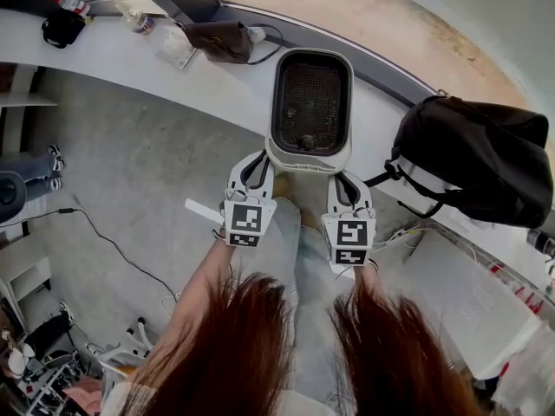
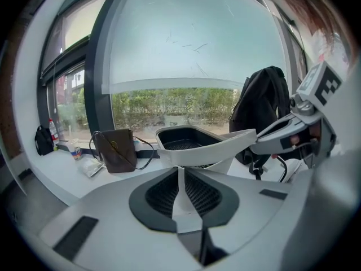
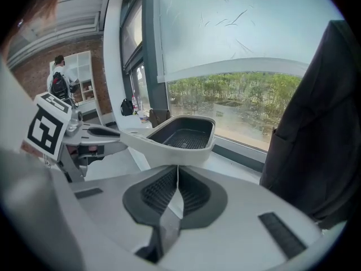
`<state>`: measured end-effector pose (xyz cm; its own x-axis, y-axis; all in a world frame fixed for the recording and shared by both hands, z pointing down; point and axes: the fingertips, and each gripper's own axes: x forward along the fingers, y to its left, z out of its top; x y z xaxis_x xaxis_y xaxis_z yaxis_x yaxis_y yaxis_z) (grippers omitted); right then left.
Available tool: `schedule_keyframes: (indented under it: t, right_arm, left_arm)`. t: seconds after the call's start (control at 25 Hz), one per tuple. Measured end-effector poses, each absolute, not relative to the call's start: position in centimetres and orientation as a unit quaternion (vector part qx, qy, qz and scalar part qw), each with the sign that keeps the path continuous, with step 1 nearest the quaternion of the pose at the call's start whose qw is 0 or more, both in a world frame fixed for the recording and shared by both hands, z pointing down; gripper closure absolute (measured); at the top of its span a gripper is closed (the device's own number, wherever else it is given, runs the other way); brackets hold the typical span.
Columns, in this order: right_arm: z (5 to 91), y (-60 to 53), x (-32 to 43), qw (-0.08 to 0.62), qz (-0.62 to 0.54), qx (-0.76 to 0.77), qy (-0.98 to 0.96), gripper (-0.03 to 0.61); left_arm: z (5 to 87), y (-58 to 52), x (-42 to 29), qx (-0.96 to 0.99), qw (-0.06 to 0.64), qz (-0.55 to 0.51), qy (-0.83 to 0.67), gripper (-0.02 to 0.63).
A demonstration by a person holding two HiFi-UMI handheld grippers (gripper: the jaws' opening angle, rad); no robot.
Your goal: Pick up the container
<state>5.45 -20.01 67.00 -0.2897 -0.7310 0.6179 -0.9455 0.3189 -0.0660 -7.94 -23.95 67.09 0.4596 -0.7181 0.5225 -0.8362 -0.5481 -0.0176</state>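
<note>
Counter (image 1: 130,59) | container (image 1: 310,102) gripped | person (image 3: 58,83) only in right gripper view

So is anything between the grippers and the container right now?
Nothing visible. The left gripper and the right gripper are both shut on the near rim of the container, one at each side. The black bag sits apart on the right, and the brown pouch lies farther back on the counter.
</note>
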Motion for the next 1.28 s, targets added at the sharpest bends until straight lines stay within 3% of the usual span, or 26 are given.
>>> schedule_keyframes:
  t: [0.6, 1.28]
  right_arm:
    - [65.0, -21.1, 5.9, 0.238, 0.227, 0.556, -0.764, 0.552]
    - [62.9, -22.8, 6.7, 0.222, 0.230, 0.565, -0.761, 0.552]
  left_arm:
    - [65.1, -24.4, -7.4, 0.852, 0.057, 0.268, -0.446, 0.502]
    - [61.7, -26.3, -6.5, 0.854, -0.025, 0.285, -0.434, 0.489]
